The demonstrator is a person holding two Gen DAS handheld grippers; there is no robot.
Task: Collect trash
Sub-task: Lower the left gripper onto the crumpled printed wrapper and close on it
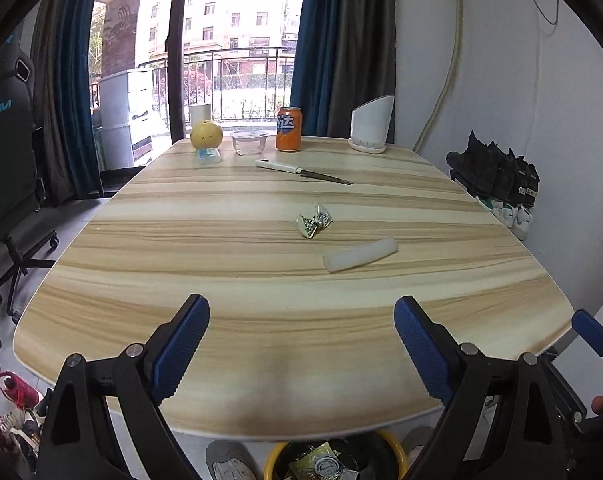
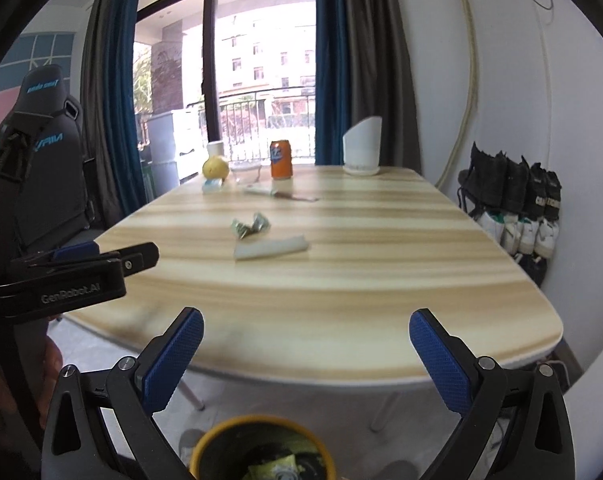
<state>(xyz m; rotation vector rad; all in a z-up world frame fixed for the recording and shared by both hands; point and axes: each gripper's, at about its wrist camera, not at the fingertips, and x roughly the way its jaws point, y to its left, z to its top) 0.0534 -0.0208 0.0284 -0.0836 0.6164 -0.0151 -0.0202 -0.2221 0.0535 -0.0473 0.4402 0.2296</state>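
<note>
Knife blade [image 1: 327, 177] crisp from left wrist, smeared from right

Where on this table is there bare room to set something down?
The near half of the table is bare, from its front edge to the white tube and crumpled wrapper. The left side is clear too. The far edge is crowded: pear, glass bowl, orange can, knife, white holder.
</note>
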